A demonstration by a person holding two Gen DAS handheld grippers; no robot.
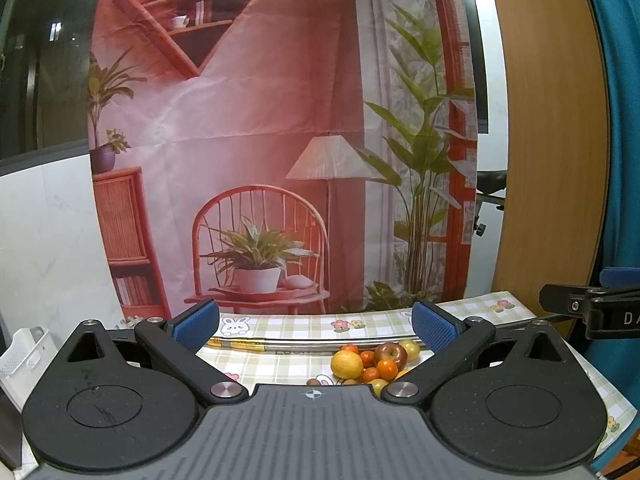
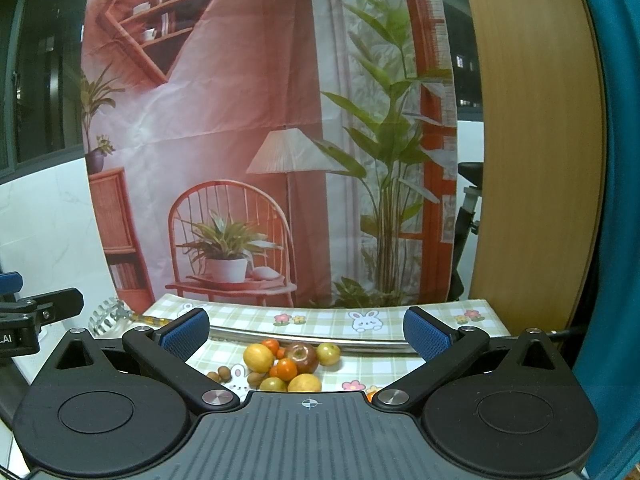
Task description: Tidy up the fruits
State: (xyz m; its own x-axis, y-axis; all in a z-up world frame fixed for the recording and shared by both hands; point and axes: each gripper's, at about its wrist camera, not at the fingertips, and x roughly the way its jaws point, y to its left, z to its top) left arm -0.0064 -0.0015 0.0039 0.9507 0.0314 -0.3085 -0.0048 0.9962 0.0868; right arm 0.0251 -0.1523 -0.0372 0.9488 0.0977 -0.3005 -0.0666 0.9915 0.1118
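A pile of fruit lies on the checked tablecloth: a yellow lemon, a dark red apple, small oranges, a green-yellow fruit and several small brown nuts. The left wrist view shows the same pile, with the lemon and apple to the right of centre. My left gripper is open and empty, above and short of the fruit. My right gripper is open too, nothing between its blue pads, with the pile just beyond and below it.
A metal rod lies across the cloth behind the fruit. A white slotted basket stands at the far left. A printed backdrop hangs behind the table, a wooden panel at right. A metal whisk-like tool lies left.
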